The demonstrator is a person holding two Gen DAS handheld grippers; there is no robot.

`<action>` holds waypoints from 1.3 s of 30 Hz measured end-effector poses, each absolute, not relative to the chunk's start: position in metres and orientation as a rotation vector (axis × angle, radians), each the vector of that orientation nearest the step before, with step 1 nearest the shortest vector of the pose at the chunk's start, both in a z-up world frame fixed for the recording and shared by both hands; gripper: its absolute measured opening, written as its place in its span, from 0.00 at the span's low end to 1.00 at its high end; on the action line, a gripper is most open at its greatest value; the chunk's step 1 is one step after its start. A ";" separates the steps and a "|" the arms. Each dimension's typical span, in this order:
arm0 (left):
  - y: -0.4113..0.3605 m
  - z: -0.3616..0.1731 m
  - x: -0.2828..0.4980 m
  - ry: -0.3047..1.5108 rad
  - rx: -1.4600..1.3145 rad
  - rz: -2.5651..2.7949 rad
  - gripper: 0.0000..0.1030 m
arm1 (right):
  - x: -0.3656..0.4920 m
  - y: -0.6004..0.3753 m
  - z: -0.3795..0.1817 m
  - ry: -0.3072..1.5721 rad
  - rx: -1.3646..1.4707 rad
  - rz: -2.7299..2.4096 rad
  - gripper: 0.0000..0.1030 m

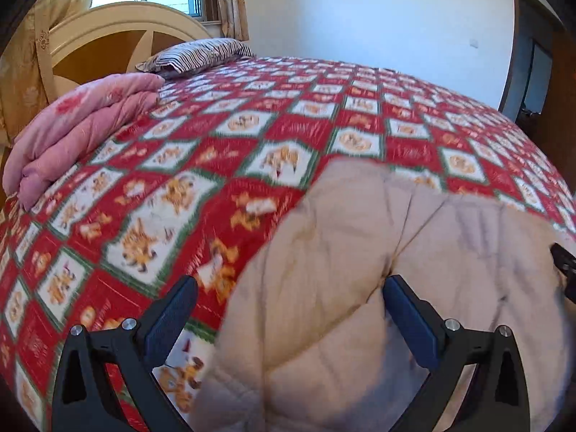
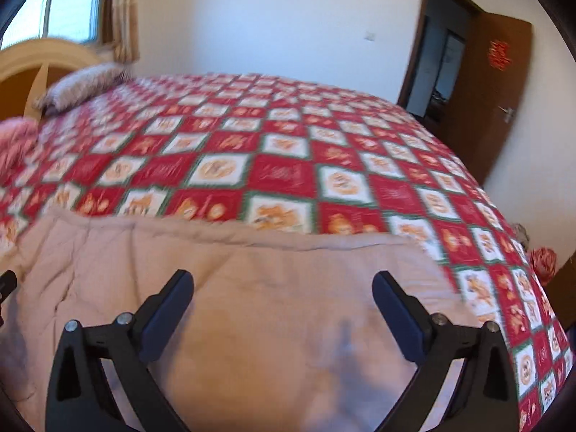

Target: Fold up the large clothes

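A large beige quilted garment (image 1: 378,270) lies on the near part of the bed, rumpled at its left end; it also shows in the right wrist view (image 2: 252,288), where its far edge runs straight. My left gripper (image 1: 289,286) is open and empty above the garment's left edge. My right gripper (image 2: 282,280) is open and empty above the garment's middle. The tip of the other gripper shows at the right edge of the left view (image 1: 565,262) and at the left edge of the right view (image 2: 7,284).
The bed has a red, white and green checked cover (image 1: 252,144) (image 2: 288,165). A folded pink quilt (image 1: 82,129) and a striped pillow (image 1: 201,54) lie by the headboard (image 1: 108,36). An open brown door (image 2: 482,100) stands at the right.
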State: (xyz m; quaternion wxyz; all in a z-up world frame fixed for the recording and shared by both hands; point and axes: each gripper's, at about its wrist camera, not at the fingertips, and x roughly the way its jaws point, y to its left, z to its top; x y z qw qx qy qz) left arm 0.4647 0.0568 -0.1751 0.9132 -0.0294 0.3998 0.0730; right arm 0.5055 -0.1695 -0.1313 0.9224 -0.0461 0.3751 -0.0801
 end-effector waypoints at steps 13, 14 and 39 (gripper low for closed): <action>0.051 -0.198 0.469 0.851 -0.140 0.113 0.99 | 0.535 -0.163 -0.193 0.907 -0.170 -0.186 1.00; 0.051 -0.199 0.470 0.851 -0.136 0.115 0.99 | 0.536 -0.164 -0.193 0.911 -0.166 -0.182 1.00; 0.073 -0.190 0.393 0.846 -0.217 0.130 0.99 | 0.426 -0.155 -0.177 0.834 -0.173 -0.151 1.00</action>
